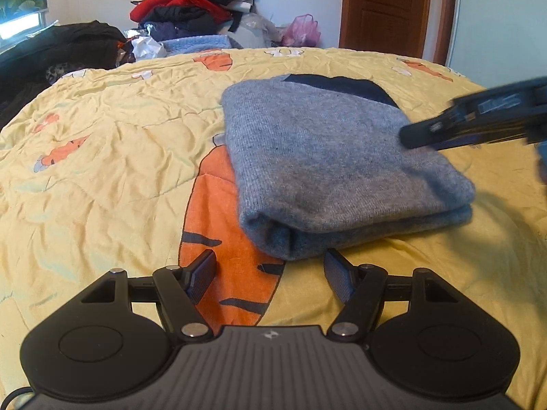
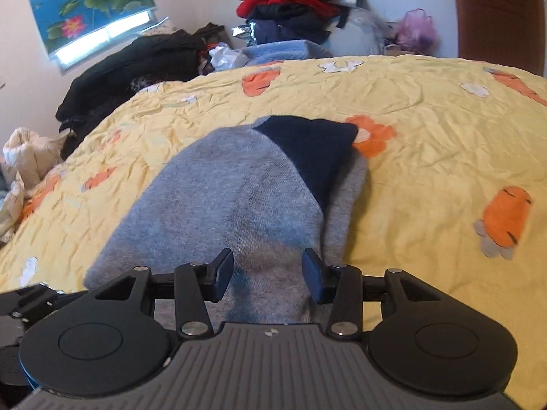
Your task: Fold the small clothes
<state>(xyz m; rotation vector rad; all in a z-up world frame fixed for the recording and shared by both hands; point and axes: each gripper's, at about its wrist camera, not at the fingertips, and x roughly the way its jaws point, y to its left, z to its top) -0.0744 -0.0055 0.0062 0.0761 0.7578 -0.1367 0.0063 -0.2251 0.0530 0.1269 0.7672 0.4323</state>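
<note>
Looking out from the left wrist, the left gripper [image 1: 270, 275] sits low at 6 o'clock with its two fingers spread wide and nothing between them. Just past the fingers lies the folded gray sweater [image 1: 335, 167], flat on the yellow quilt [image 1: 102, 157] with orange carrot pictures. A dark blue patch shows at the sweater's far edge, toward 12 o'clock. The right gripper [image 1: 424, 136] comes in blurry from 3 o'clock, with its tip over the sweater's right side; from here I cannot tell how its fingers stand. A pile of clothes [image 1: 191, 3] sits far back at 11 o'clock, and a brown door [image 1: 386, 10] stands at 1 o'clock. Looking out from the right wrist, the right gripper [image 2: 268, 275] has its fingers apart and grabs nothing. The gray sweater [image 2: 232, 201] lies right under and ahead of it, in the middle of the quilt [image 2: 427, 157]. A flower picture [image 2: 85, 3] hangs at 10 o'clock.
</note>
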